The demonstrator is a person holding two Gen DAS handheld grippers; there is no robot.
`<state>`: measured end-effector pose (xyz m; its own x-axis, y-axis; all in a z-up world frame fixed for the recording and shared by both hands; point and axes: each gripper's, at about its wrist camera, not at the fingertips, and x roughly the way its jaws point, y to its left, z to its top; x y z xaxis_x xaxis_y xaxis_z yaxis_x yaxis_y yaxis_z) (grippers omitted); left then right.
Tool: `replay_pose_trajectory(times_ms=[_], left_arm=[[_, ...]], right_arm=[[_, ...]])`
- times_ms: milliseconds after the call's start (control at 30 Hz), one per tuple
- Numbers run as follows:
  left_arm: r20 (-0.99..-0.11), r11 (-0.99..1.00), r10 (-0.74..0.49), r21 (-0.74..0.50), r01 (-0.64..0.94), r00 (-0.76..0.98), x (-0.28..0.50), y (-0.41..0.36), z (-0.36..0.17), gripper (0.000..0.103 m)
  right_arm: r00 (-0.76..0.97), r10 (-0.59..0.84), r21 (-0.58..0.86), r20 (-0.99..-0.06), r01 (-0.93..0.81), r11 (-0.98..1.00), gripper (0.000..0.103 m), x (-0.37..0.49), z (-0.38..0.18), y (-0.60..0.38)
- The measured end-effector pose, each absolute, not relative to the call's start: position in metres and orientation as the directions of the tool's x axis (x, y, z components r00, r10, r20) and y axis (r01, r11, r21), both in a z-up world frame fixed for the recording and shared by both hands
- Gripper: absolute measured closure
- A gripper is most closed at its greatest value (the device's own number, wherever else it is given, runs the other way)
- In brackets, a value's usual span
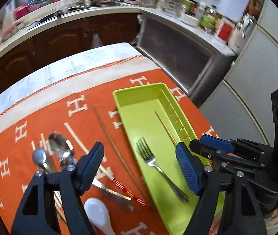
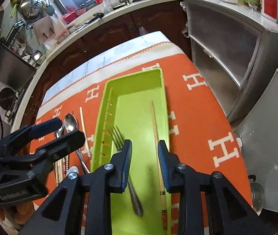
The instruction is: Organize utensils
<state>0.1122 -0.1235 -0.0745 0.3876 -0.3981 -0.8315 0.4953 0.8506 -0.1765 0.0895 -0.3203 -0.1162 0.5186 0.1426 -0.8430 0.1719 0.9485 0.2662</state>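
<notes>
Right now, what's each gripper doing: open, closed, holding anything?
Left gripper: open, empty, above the loose utensils on the cloth.
Right gripper: open, empty, over the green tray, which holds a fork and a chopstick.

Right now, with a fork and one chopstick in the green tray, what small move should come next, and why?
Probably lower the open, empty left gripper onto the dark chopstick lying on the orange cloth just left of the green tray. It is the nearest loose utensil; the fork and a chopstick are already inside.
</notes>
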Motion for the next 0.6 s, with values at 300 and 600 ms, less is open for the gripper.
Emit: replay_pose_trajectory(times_ms=[300,600], left_arm=[[-0.864,0.91,-0.307,-0.142,0.39,0.4,0.084,-0.043,-0.061,0.029],[-0.865,0.955,-0.239,-0.127,0.268,0.442,0.055,0.027,-0.06,0.026]], right_arm=[[0.494,0.248,0.297,-0.833,0.022,0.955,0.075,0.063,-0.09,-0.262],[0.374,0.358,0.328,-0.855,-0.143,0.934,0.066,0.048,-0.093,-0.171]])
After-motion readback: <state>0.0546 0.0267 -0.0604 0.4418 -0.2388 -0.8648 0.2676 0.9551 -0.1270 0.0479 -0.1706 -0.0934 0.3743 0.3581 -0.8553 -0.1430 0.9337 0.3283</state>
